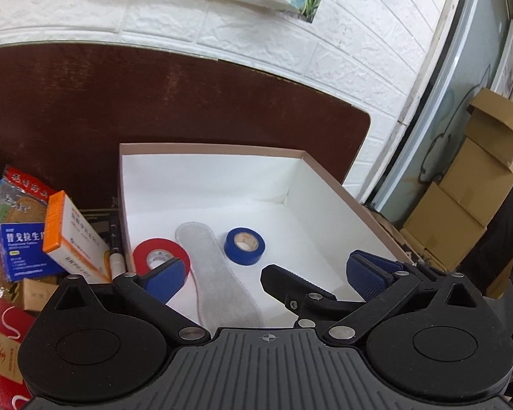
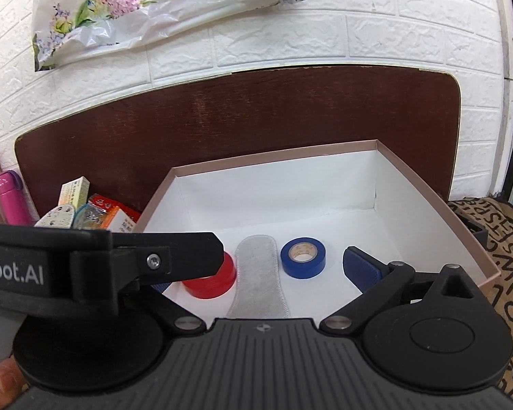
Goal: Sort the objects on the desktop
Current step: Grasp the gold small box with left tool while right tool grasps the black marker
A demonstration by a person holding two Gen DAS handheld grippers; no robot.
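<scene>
A white-lined cardboard box stands on the dark brown table. Inside it lie a red tape roll, a grey insole and a blue tape roll. My left gripper is open and empty over the box's near side. My right gripper is open and empty over the same spot; the left gripper's body hides its left finger. Left of the box is a pile of medicine boxes and packets.
A pink bottle stands at the table's far left by the white brick wall. Cardboard boxes are stacked beyond the table's right edge. A patterned bag lies right of the box. A red bag lies at the near left.
</scene>
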